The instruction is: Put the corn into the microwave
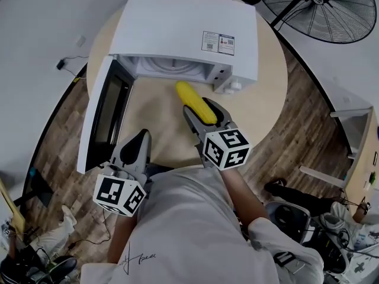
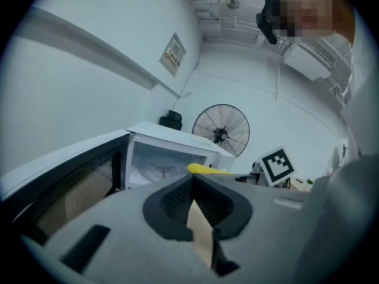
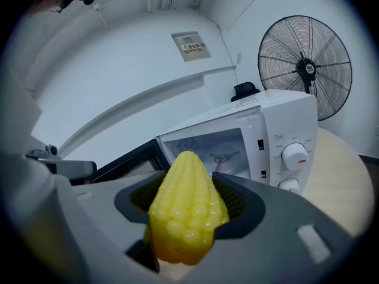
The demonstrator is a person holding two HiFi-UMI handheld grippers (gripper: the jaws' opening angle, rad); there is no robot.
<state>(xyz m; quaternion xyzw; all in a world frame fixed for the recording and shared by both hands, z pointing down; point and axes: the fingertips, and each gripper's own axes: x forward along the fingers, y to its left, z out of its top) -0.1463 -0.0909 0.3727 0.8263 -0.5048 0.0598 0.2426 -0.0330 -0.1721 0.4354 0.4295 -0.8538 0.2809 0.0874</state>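
Note:
A yellow corn cob (image 1: 190,98) is gripped at its rear by my right gripper (image 1: 200,116), which is shut on it; the cob's tip points at the open cavity (image 1: 172,67) of the white microwave (image 1: 183,28). In the right gripper view the corn (image 3: 186,209) fills the gap between the jaws, with the microwave (image 3: 278,129) just ahead. The door (image 1: 103,114) hangs open to the left. My left gripper (image 1: 140,138) hovers near the door's lower edge, shut and with nothing in it. In the left gripper view its tips (image 2: 192,179) meet, and the corn (image 2: 204,170) shows beyond.
The microwave stands on a round beige table (image 1: 266,93). A large black floor fan (image 1: 323,7) stands behind at the right. A white shelf unit (image 1: 355,135) and cluttered items lie on the wooden floor to the right.

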